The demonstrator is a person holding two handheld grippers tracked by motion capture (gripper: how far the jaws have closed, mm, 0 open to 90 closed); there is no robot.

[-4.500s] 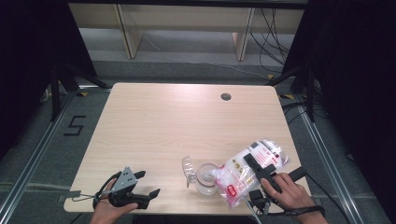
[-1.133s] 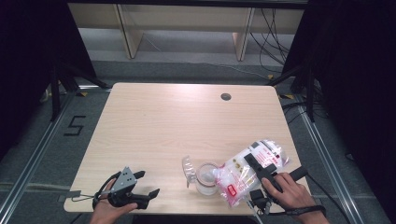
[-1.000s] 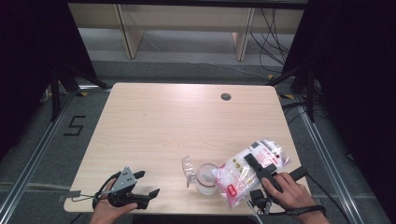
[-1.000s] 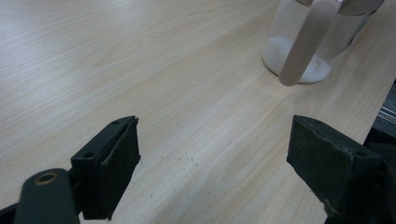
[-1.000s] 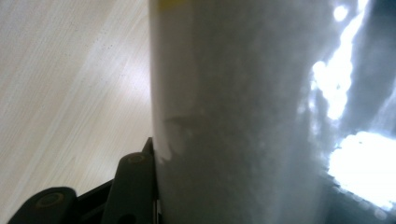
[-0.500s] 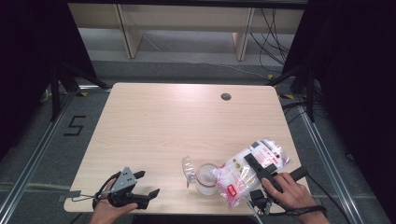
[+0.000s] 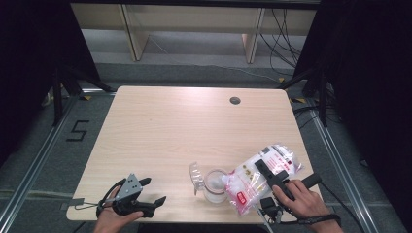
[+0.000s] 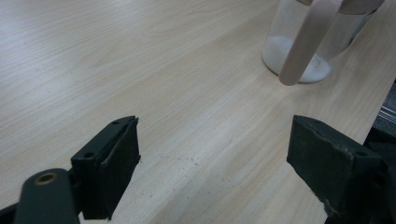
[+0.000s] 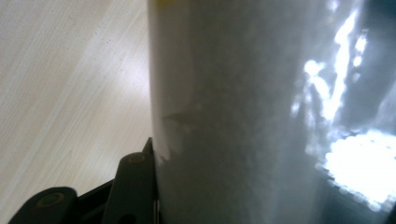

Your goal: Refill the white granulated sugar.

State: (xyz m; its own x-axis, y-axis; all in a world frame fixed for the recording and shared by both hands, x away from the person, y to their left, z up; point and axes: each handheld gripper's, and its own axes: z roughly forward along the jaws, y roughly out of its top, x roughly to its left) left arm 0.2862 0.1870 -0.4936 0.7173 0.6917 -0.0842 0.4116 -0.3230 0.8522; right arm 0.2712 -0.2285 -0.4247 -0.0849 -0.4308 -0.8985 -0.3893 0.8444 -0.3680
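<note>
Little change is noted against the earlier frames: the bag (image 7: 262,177) has remained clamped and tilted over the jar (image 7: 214,185), with only a very slight shift of the bag and right hand (image 7: 301,200); the left tongs (image 7: 148,192) have stayed in the same place near the front left edge of the surface (image 7: 175,126).

Counted: one surface, one jar, one bag, two tongs, two hands.

The left tongs are held by the left hand (image 7: 114,218) low over the surface, jaws set wide apart with nothing between them; in the left gripper view bare wood grain is seen between the two black jaws, and the jar (image 8: 317,42) stands beyond them, well apart.

The right tongs (image 7: 266,174) are clamped on the bag, a clear plastic pouch of white granular material bearing red and white labels. In the right gripper view the bag (image 9: 261,112) is pressed close against the camera beside one black jaw.

The jar is a clear glass vessel with a hinged lid (image 7: 196,174) standing open to its left, placed near the front edge of the surface, right of centre. White material is seen lying in its bottom. The lower end of the bag is held at the jar's rim; whether it touches cannot be told.

One dark round grommet (image 7: 235,100) is set in the far part of the surface.
</note>
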